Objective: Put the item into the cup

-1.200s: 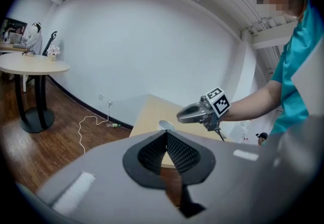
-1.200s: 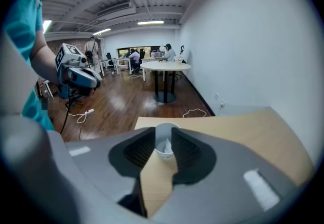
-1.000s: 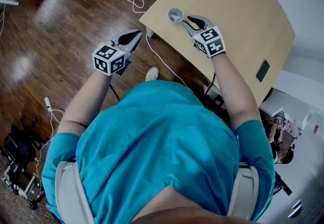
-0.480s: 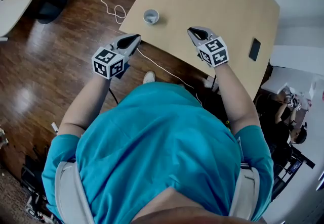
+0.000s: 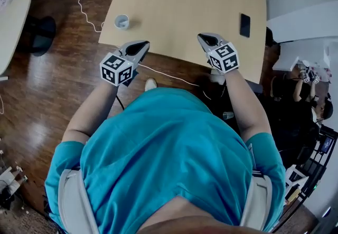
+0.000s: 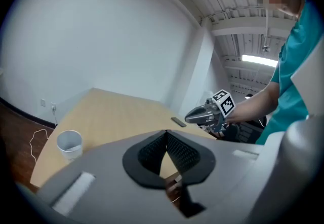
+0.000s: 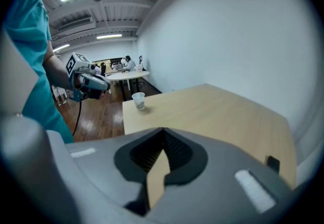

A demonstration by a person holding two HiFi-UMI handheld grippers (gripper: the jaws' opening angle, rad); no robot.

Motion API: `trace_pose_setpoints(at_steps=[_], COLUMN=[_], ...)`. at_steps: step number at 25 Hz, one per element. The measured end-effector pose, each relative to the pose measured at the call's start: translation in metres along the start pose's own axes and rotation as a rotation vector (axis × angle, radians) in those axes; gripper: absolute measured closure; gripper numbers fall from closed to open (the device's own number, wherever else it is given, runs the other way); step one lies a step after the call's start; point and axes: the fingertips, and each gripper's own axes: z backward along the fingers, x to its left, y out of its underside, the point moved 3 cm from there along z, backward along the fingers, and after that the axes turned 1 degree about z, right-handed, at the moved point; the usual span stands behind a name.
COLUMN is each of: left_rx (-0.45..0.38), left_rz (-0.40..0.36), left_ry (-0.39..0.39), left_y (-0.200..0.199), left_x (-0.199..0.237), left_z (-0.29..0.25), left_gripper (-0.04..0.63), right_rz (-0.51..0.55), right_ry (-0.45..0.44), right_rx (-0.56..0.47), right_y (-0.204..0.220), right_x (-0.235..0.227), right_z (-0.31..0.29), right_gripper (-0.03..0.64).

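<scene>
Head view looks down on a pale wooden table that stands on a dark wood floor. At its near edge, the left gripper has its jaws together and empty. The right gripper has just been closing its jaws, which now meet on nothing. The white cup stands near the table's left corner, apart from both grippers. What lies inside it I cannot make out.

Nothing legible here, folks: no words, numbers or brand marks anywhere. Only black-and-white square patterns show, on the marker cube of the left gripper and that of the right gripper. Those patterns carry no letters.
</scene>
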Motion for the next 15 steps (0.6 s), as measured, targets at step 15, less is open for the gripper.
trace_pose_setpoints(at_steps=[15], left_rx=[-0.048], left_rz=[-0.062], left_ry=[-0.001], left_y=[0.026], left_x=[-0.250], left_z=[-0.049], left_gripper=[0.592], right_rz=[-0.065], right_ry=[-0.016], right_rx=[-0.143], right_y=[0.121], right_x=[0.018], right_z=[0.249], right_gripper=[0.614])
